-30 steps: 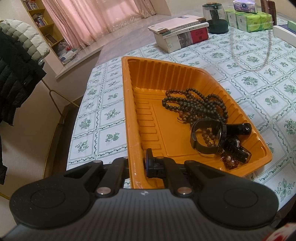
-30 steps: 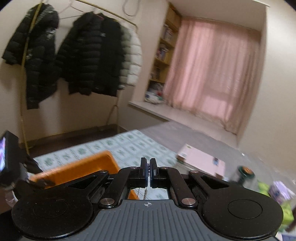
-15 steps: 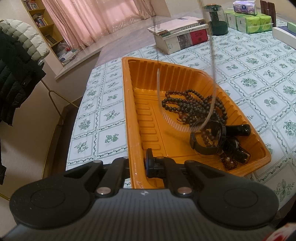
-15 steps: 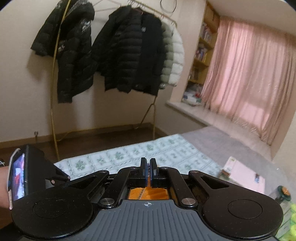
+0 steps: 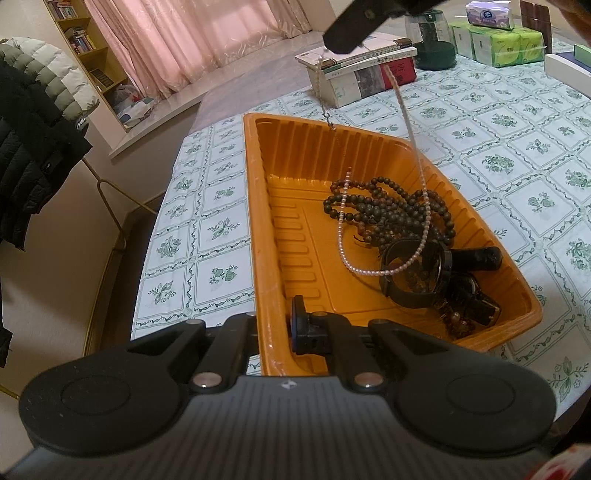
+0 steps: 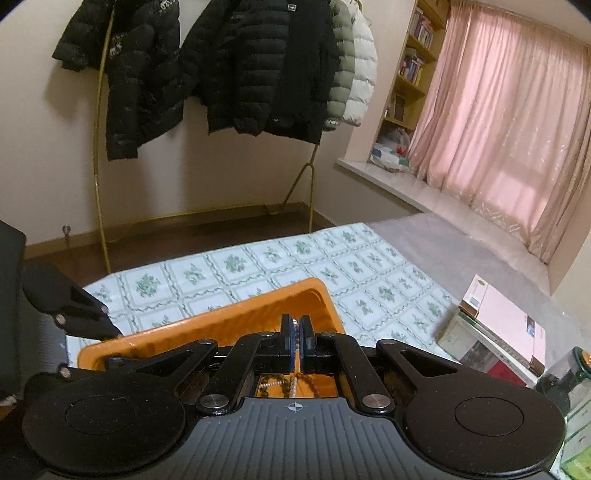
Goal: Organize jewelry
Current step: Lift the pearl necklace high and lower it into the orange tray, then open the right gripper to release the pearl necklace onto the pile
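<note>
left wrist view looks down on an orange tray (image 5: 369, 147) sitting on a table with a green-and-white flowered cloth (image 5: 517, 155). the left gripper (image 5: 275, 328) is clenched on the tray's near rim — one finger outside the wall, the other inside, pads pressed against the plastic. inside the tray lies a heap of dark wooden beads (image 5: 391, 210), and toward the right corner a black watch (image 5: 417, 273) with its strap looped, among other dark pieces too tangled to tell apart.

the right gripper (image 5: 345, 35) enters at the top of the same view, above the tray's far end. a pearl necklace (image 5: 421, 243) hangs from it in a long loop; its lowest part dangles over the watch and the beads, though whether it touches them i cannot tell. a short length of thin chain (image 5: 325, 107) hangs from the same pinch near the tray's far wall.

right wrist view shows that gripper's (image 6: 296, 334) jaws closed tight on the strand, with pearls (image 6: 293, 387) visible just below them over the tray's (image 6: 207, 325) orange floor. the left gripper's body (image 6: 74, 306) sits at the left edge, at the tray's corner.

beyond the tray — a stack of books (image 5: 362, 70), a dark glass jar (image 5: 430, 37) and packs of tissues (image 5: 495, 40) on the table.
</note>
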Available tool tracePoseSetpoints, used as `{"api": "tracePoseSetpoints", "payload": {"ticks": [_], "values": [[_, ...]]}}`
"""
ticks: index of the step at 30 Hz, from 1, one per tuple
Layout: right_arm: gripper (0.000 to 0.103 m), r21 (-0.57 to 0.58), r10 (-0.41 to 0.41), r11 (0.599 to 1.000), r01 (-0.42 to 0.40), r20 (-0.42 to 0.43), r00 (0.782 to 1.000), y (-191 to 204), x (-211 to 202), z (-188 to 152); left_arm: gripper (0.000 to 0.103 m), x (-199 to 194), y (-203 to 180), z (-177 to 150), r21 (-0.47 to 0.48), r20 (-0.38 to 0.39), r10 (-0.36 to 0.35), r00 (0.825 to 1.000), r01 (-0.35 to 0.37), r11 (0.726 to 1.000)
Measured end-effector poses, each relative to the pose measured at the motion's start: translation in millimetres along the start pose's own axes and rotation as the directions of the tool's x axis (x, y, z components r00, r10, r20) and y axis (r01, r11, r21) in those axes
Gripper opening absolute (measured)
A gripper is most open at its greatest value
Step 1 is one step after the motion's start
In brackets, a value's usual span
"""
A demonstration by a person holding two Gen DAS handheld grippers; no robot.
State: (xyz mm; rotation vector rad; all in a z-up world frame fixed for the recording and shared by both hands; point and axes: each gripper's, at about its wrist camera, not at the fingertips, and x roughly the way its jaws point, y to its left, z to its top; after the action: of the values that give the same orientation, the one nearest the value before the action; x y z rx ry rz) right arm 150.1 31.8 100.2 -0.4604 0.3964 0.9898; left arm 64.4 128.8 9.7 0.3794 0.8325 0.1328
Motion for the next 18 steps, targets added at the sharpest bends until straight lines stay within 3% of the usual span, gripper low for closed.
{"api": "tracePoseSetpoints", "payload": {"ticks": [18], "values": [[0.002, 0.040, -0.007, 0.999, 0.010, -0.066, 0.998, -12, 19, -13, 0.004, 0, 0, 0, -0.002, 0.000, -0.001, 1.000, 0.001, 1.000]]}}
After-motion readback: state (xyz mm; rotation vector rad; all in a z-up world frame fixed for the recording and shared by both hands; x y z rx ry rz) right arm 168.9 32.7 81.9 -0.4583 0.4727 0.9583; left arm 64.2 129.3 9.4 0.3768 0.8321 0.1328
